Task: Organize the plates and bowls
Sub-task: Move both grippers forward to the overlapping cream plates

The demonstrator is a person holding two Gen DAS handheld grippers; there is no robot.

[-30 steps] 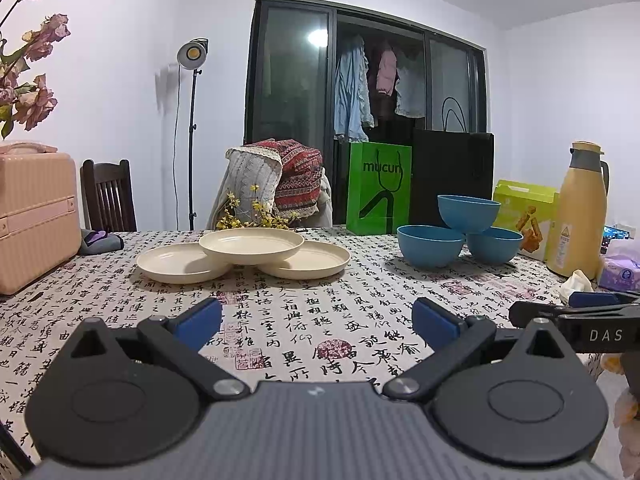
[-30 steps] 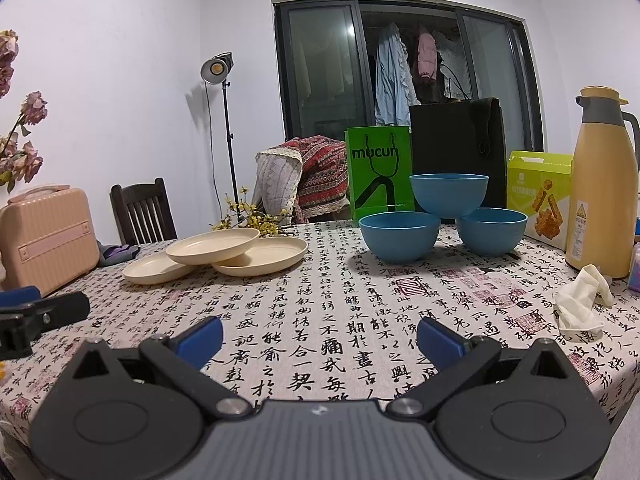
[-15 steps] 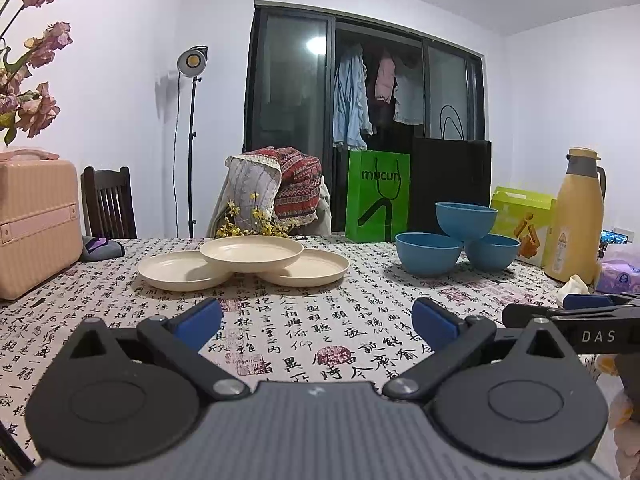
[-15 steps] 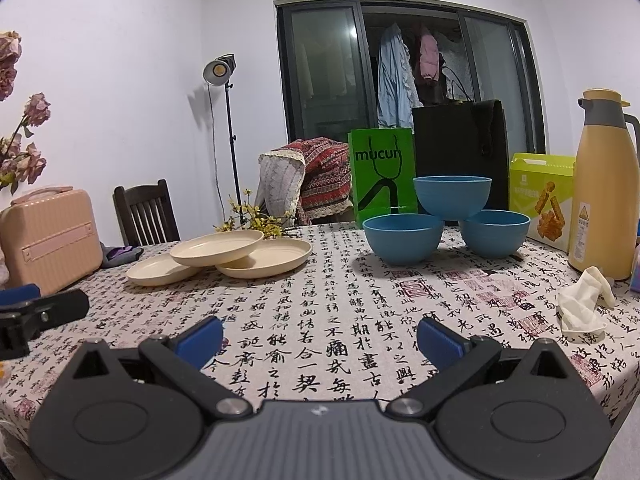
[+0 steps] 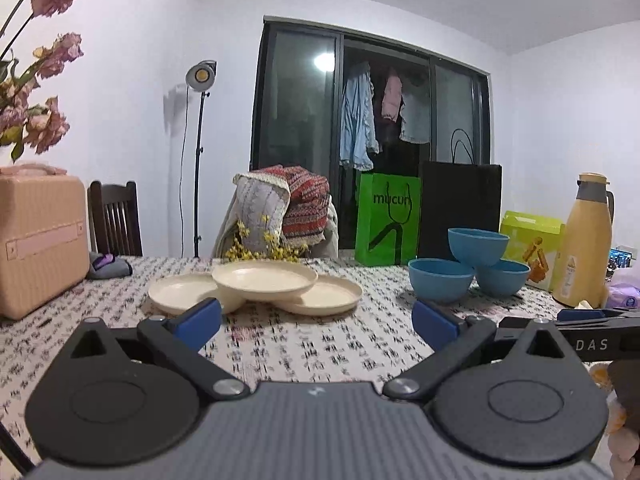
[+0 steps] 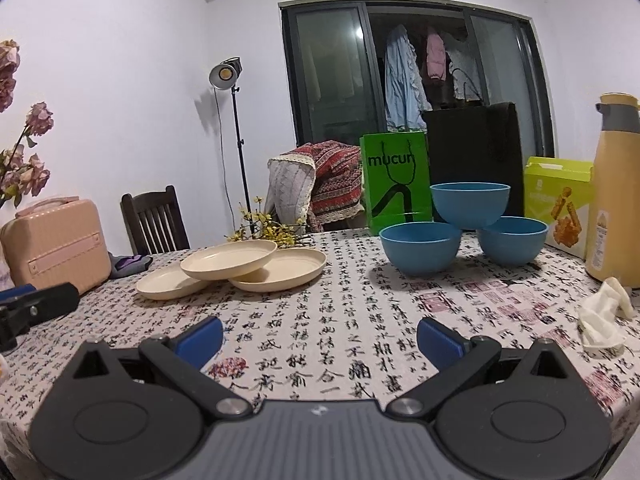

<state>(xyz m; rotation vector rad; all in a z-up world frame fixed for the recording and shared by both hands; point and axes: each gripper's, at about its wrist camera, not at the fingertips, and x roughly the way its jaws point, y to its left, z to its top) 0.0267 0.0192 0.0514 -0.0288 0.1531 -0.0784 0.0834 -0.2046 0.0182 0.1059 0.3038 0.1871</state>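
Three cream plates (image 5: 264, 280) (image 6: 229, 258) lie on the printed tablecloth, the top one resting across the two below. To their right are three blue bowls (image 5: 478, 244) (image 6: 470, 200), one perched on the rims of the other two. My left gripper (image 5: 316, 320) is open with nothing between its blue pads, low over the table and a short way in front of the plates. My right gripper (image 6: 320, 340) is open and empty too, farther back from the bowls. Each view shows the other gripper at its edge.
A pink case (image 6: 56, 244) stands at the table's left. A yellow thermos (image 6: 614, 192), a green box (image 6: 558, 200) and a crumpled white cloth (image 6: 600, 314) are on the right. Green and black bags (image 6: 396, 182) stand behind the bowls. Chairs lie beyond the table.
The left gripper has dropped lower and moved closer to the plates. The right gripper has edged slightly forward toward the bowls. Both stay open.
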